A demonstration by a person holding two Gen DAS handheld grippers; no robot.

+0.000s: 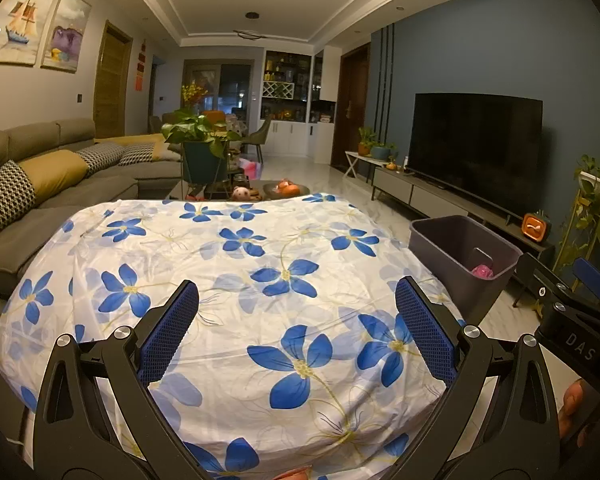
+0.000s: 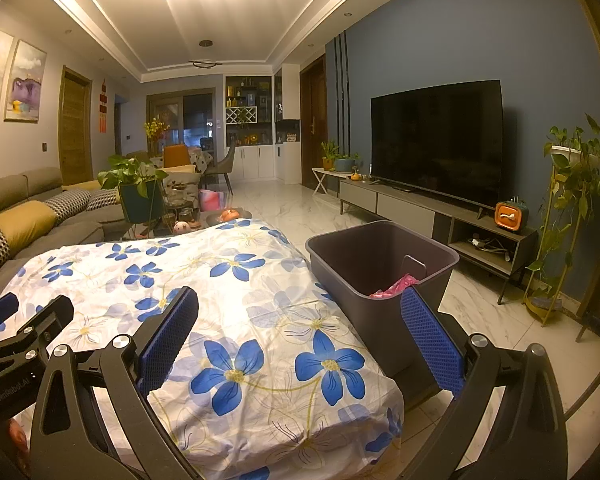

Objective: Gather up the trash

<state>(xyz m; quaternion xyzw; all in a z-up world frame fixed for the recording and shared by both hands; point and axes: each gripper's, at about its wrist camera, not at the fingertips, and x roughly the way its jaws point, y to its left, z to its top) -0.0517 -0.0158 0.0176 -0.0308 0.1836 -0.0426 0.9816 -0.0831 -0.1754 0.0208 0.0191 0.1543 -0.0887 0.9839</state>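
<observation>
Living room, table draped in a white cloth with blue flowers (image 1: 236,264) as landmark. Left gripper (image 1: 298,304) held above the near end of that cloth, blue-padded fingers (image 1: 168,332) spread wide, nothing between them. Right gripper (image 2: 300,316) likewise wide open and empty, poised over the cloth's right near corner, right fingertip overlapping the near wall of the bin in its own view. Seen also at the right edge of the left view, low beside the table.

Dark grey bin (image 2: 384,248) on the floor just beside the cloth's right edge, open-topped. Pink crumpled trash (image 2: 396,285) lying inside, against the bottom near a small upright flap; visible too from the left view (image 1: 482,270).

Cloth surface itself bare, only wrinkles.

Beyond the far end of the cloth: low table with a pink pig toy (image 1: 242,193), an orange item on a dish (image 1: 287,189), and a potted green plant (image 1: 198,130). Left of the cloth: grey sofa (image 1: 40,200) with yellow and patterned cushions. Right of the cloth, past the bin: long TV console bearing a large dark TV (image 2: 436,140) and a small orange box (image 2: 508,216); tall plant stand (image 2: 568,208) further right. Marble floor between table and console open apart from the bin.
</observation>
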